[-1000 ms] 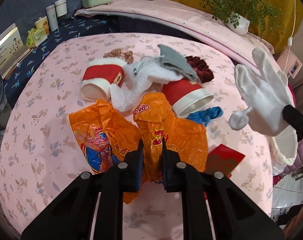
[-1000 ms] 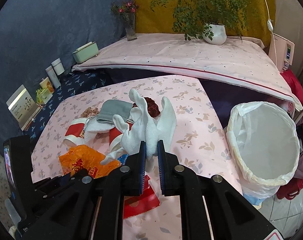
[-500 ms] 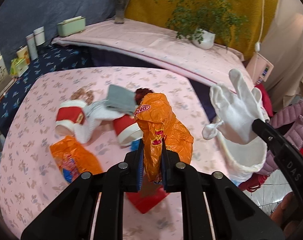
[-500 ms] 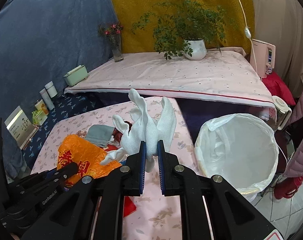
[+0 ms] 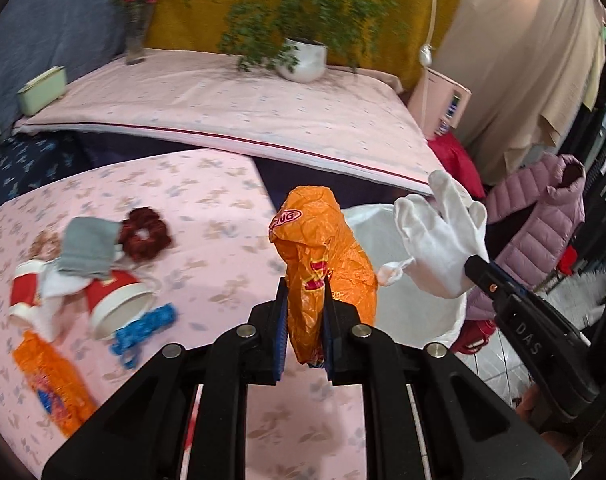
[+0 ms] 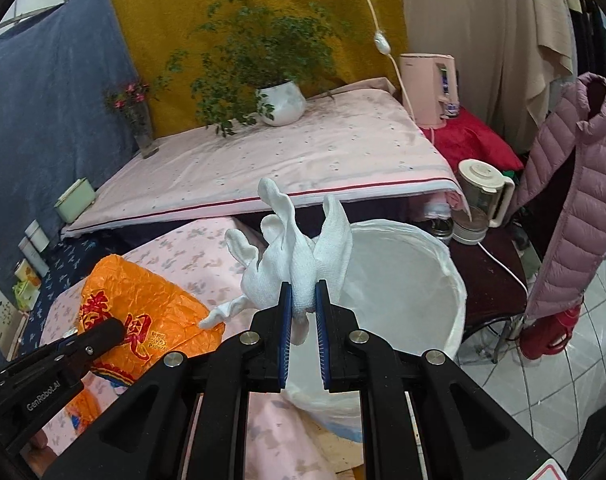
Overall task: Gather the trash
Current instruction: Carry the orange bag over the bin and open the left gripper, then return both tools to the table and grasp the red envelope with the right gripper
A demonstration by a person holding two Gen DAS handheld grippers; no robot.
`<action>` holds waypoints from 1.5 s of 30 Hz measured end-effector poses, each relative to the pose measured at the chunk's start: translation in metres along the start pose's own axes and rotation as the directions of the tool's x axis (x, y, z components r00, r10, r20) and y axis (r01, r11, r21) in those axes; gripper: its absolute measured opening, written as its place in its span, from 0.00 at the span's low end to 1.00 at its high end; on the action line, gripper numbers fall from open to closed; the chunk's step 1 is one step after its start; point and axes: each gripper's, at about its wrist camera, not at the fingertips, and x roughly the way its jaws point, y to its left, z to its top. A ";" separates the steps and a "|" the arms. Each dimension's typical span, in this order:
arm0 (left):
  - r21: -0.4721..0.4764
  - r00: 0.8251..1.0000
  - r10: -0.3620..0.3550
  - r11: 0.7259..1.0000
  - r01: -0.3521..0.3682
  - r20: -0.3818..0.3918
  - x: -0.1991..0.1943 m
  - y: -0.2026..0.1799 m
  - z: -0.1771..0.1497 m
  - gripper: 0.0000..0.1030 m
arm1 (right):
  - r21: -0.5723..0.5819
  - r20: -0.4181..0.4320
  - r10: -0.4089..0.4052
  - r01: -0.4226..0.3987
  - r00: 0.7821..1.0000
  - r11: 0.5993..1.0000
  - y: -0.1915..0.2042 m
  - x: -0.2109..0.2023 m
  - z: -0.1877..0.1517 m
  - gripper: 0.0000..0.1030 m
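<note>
L gripper (image 5: 305,320) clamped on orange bag (image 5: 323,264), bag crumpled, standing up between the pads, held in the air above the table (image 5: 223,208) edge. In R wrist view same bag (image 6: 143,312) shows low left, L gripper's finger on it.

R gripper (image 6: 301,320) clamped on white glove (image 6: 299,256), glove fingers pointing up. Glove sits over near rim of bin (image 6: 407,280), which has a white liner, just beside the table, on the R. In L view glove (image 5: 443,240) is R of orange bag, close but apart; bin (image 5: 383,280) partly hidden behind both.

Still on table, L side in L view: grey cloth (image 5: 89,252) on top of the pile, dark red scrunchie (image 5: 145,234) touching it, red cup (image 5: 119,304) on its side w/ open end toward camera, 2nd red cup (image 5: 23,296) farther L, partly covered by white stuff. Blue scrap (image 5: 143,330) just beside 1st cup. 2nd orange wrapper (image 5: 51,384) flat near L edge, blurred.

Back: potted plant (image 6: 283,100) & vase w/ flowers (image 6: 137,120) on the pink bed (image 6: 303,152).
</note>
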 end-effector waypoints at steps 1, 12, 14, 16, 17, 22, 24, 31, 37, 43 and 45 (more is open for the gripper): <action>0.011 1.000 -0.014 1.000 0.014 -0.006 0.007 -0.008 0.002 0.13 | 0.013 -0.005 -0.015 0.015 1.000 1.000 -0.008 0.004 0.000 0.11; 0.056 0.989 -0.102 0.993 0.108 -0.103 0.078 -0.059 0.010 0.27 | 0.067 -0.063 -0.068 0.072 0.996 0.995 -0.050 0.042 0.000 0.16; 0.056 0.992 -0.086 0.994 0.091 -0.091 0.079 -0.060 0.010 0.37 | 0.071 -0.064 -0.067 0.072 0.996 0.995 -0.050 0.046 0.001 0.17; 0.064 0.995 -0.062 0.996 0.067 -0.072 0.078 -0.059 0.010 0.46 | 0.065 -0.063 -0.064 0.068 0.996 0.996 -0.048 0.048 0.002 0.23; 0.067 0.997 -0.051 0.996 0.055 -0.065 0.077 -0.059 0.010 0.49 | 0.064 -0.058 -0.069 0.072 0.996 0.995 -0.047 0.048 0.002 0.31; 0.081 1.000 0.006 0.997 -0.004 -0.030 0.069 -0.049 0.010 0.50 | 0.055 -0.045 -0.074 0.076 0.996 0.996 -0.042 0.044 0.003 0.40; 0.083 1.000 0.026 0.996 -0.025 -0.014 0.064 -0.046 0.010 0.50 | 0.056 -0.044 -0.072 0.075 0.996 0.996 -0.040 0.041 0.003 0.44; 0.050 0.997 0.074 0.996 -0.075 0.025 0.042 -0.027 0.007 0.55 | 0.018 -0.032 -0.043 0.043 0.999 0.999 -0.017 0.025 0.000 0.48; 0.005 0.989 0.143 0.990 -0.143 0.043 0.020 0.003 -0.005 0.58 | -0.027 -0.033 0.014 -0.015 0.999 1.000 0.015 0.008 -0.009 0.55; -0.085 0.975 0.216 0.974 -0.212 0.048 -0.002 0.046 -0.020 0.67 | -0.099 -0.056 0.080 -0.086 0.995 0.991 0.056 -0.005 -0.025 0.56; -0.106 0.968 0.246 0.965 -0.241 0.045 -0.010 0.061 -0.027 0.69 | -0.119 -0.068 0.101 -0.109 0.993 0.987 0.070 -0.008 -0.032 0.56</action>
